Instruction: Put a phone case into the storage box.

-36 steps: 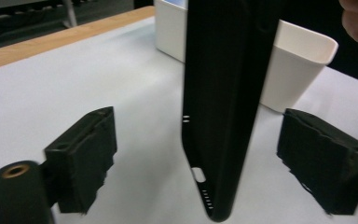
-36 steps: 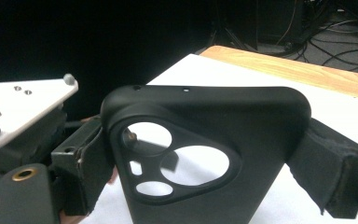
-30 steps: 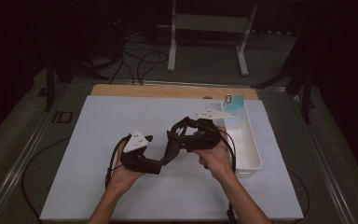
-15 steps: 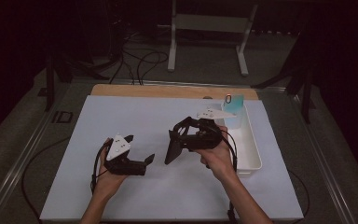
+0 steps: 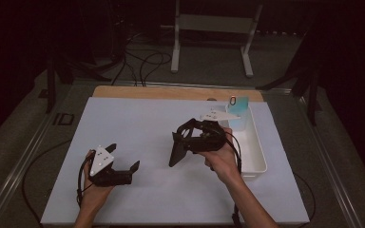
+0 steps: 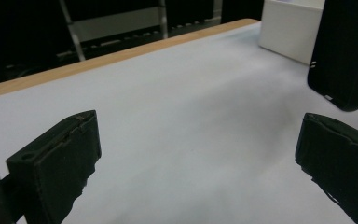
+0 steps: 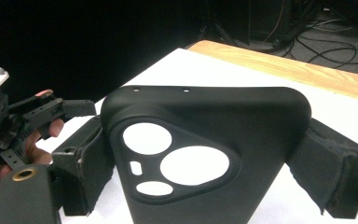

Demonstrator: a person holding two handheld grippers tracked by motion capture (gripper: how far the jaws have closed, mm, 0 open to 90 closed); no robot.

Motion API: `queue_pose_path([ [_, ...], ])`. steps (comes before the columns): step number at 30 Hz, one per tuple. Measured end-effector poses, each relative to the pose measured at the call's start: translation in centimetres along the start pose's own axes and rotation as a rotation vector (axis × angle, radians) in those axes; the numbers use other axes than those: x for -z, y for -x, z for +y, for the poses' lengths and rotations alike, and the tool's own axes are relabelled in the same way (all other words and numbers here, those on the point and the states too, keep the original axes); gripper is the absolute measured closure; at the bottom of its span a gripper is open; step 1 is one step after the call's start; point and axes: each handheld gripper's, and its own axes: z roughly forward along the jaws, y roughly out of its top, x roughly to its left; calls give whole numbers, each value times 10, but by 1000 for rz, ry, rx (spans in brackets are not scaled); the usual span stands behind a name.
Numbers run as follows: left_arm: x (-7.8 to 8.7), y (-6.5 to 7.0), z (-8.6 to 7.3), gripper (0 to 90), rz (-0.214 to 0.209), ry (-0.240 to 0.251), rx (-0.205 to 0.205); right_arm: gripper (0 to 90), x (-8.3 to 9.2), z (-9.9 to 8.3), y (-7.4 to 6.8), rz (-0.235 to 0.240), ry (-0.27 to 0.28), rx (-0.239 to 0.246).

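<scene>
My right gripper (image 5: 180,147) clamps the black phone case (image 7: 205,154) above mid-table; my left gripper (image 5: 123,161), jaws apart near the front edge, should next take its free end.

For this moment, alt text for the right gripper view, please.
The right gripper clamps a black phone case by its edges, camera cutouts facing the lens. Behind lie the white table and the left gripper.

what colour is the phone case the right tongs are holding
Black, matte, with camera cutouts; the phone case shows best in the right gripper view.
</scene>
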Motion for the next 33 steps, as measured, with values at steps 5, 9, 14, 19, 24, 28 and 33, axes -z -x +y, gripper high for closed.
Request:
queue_pose_path([
  [5, 1, -3, -7, 4, 36, -5, 7, 137, -1, 1, 2, -1, 5, -1],
  [9, 2, -6, -9, 4, 48, -1, 23, 137, -1, 3, 4, -6, 7, 8],
  [14, 2, -7, -11, 5, 55, 0, 29, 137, 0, 6, 8, -17, 7, 9],
  [19, 2, -8, -12, 4, 61, 1, 30, 137, 1, 13, 14, -38, 18, 7],
  [24, 4, -10, -12, 4, 72, 4, 34, 136, 4, 21, 20, -58, 29, 4],
  [28, 4, -11, -12, 5, 62, 4, 48, 136, 9, 28, 24, -76, 42, 4],
  [33, 5, -10, -11, 5, 63, 12, 52, 136, 13, 33, 31, -97, 55, 1],
])
